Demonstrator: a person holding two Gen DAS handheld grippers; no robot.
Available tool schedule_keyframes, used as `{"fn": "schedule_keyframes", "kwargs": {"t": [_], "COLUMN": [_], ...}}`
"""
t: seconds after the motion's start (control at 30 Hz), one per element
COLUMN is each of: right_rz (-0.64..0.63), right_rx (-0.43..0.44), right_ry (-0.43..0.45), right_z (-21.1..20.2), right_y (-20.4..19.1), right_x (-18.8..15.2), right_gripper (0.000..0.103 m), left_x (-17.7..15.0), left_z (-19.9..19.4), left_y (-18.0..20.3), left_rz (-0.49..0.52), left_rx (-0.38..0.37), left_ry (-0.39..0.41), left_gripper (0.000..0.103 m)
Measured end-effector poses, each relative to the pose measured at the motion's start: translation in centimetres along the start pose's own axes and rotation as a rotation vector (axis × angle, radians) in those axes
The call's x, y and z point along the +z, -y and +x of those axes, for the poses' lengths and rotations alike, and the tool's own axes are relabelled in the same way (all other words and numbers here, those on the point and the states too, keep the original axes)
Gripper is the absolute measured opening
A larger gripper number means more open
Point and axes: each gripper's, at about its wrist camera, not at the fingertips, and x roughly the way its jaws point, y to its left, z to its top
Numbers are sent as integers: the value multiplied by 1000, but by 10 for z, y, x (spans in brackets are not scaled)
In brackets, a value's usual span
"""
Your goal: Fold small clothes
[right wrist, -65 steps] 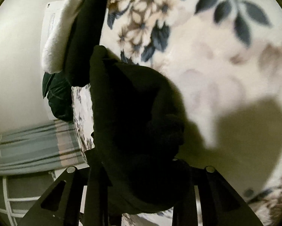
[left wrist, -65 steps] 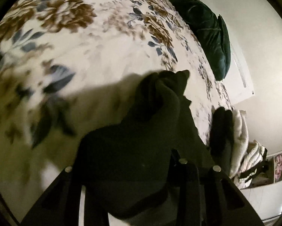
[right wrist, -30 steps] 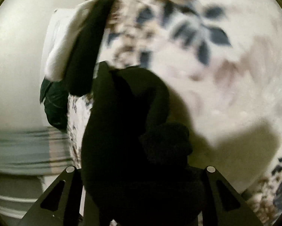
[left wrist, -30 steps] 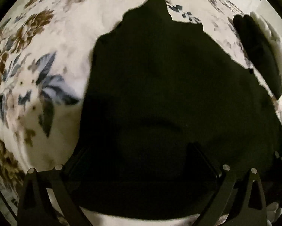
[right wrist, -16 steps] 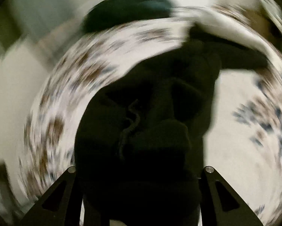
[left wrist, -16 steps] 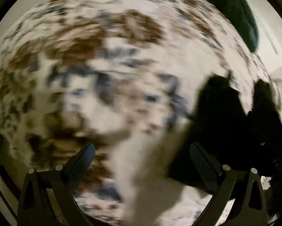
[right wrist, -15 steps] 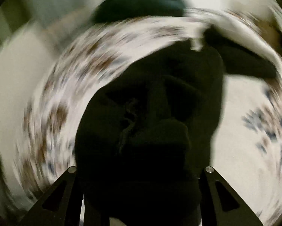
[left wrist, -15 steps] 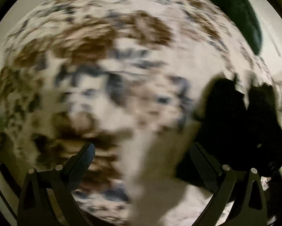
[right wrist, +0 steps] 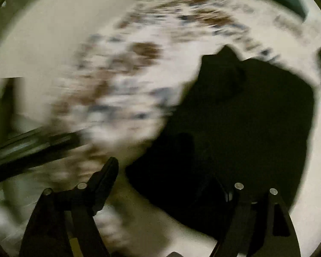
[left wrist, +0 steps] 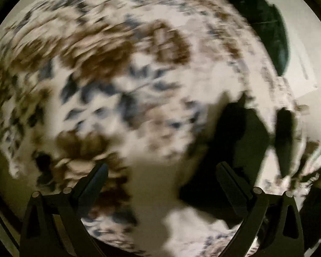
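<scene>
black garment (right wrist: 241, 115) on floral bedspread (left wrist: 121, 81) (both grippers spread wide).

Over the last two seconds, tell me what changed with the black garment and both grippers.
Both grippers let go: the left gripper first, the right gripper in the last half second. Both now stand open and empty. The black garment went from held up to lying on the floral bedspread. The dark green pillow stayed put.
</scene>
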Motion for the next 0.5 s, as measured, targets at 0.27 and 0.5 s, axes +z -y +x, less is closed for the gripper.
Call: {"fn": "schedule_keyframes", "kwargs": {"t": [0.27,0.5], "right_rz": [475,631], "right_rx": [8,-31], "right_ry": [112,114], "right_z": [-95,-103], "right_y": [130,230], "right_x": [-19,-16], "right_gripper": [83,83], "left_x": [-5,-24], "left_z": [47,145], "left_y": [99,25], "left_rz": [164,1], "left_rx": [-131,-44], "left_ry": [-65,-210], "left_gripper": [103,103]}}
